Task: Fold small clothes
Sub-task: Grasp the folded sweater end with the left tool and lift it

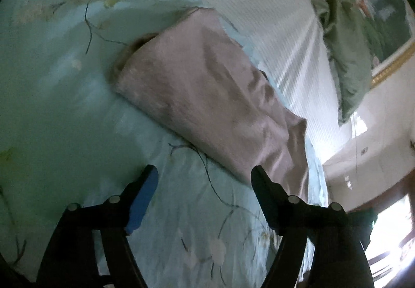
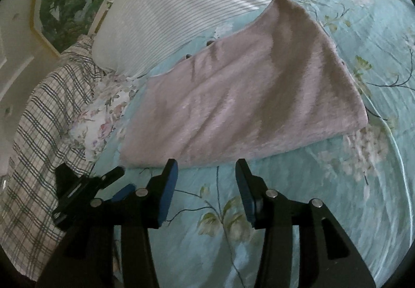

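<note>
Two grippers hover over a bed, and neither has anything between its fingers. From the left wrist view, the left gripper (image 1: 205, 174) stands with its jaws wide apart above the pale blue floral bedsheet (image 1: 52, 96); its right fingertip overlaps the near corner of the folded pink garment (image 1: 207, 96) in the picture, but whether it touches the cloth cannot be told. From the right wrist view, the right gripper (image 2: 206, 167) has its blue-padded jaws parted, empty, just short of the garment's near edge. The garment (image 2: 246, 101) lies folded into a thick, roughly rectangular pad on the sheet (image 2: 337, 210), its fuzzy pink surface creased, with two small dark buttons showing along its far edge. Beyond it lies a white ribbed pillow (image 2: 186, 15), and beside that a floral cushion (image 2: 103, 117) and a plaid cloth (image 2: 44, 132). A picture of green trees in a gold frame (image 2: 64, 2) shows on the wall behind. A green cloth (image 1: 345, 54) hangs at the pillow's far side in the left view. No brand, label or readable writing shows on any of these.
</note>
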Available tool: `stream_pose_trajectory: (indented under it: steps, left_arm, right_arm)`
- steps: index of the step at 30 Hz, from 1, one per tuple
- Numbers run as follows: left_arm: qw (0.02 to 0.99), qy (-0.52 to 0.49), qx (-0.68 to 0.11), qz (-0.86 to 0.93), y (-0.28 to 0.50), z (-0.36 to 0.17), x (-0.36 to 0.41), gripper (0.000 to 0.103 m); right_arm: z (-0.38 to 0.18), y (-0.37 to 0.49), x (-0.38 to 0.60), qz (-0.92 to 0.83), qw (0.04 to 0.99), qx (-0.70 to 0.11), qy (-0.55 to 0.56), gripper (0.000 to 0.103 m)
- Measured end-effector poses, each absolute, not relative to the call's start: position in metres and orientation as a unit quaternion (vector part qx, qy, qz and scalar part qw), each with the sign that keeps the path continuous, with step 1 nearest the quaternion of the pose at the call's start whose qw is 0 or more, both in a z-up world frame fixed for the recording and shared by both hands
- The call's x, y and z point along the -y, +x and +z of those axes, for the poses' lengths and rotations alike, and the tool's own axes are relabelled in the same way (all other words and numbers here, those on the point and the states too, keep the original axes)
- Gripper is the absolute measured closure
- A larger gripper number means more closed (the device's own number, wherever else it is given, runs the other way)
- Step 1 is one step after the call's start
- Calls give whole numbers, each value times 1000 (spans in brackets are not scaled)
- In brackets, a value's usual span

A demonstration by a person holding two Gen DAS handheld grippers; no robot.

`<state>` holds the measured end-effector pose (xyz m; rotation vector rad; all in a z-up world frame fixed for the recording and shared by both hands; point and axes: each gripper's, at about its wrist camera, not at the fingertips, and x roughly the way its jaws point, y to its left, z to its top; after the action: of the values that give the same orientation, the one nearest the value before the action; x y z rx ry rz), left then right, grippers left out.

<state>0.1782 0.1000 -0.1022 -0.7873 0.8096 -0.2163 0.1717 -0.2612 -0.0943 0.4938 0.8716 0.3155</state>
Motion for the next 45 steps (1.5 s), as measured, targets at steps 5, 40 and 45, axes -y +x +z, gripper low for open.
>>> stream_pose_trajectory:
  steps: [5,40,45]
  left_arm:
    - [826,-420,-369,-70,212,-105,-118,26]
    - [904,-90,-363,-206,275,-62,112,95]
    - [910,-86,-346,-211,266,-54,108,95]
  right_arm:
    - [-88,170,259,159,867,-409,236,55]
    - [-96,344,314,201,808,-479,278,47]
    - [-110,383,282,223,792,-498,273,42]
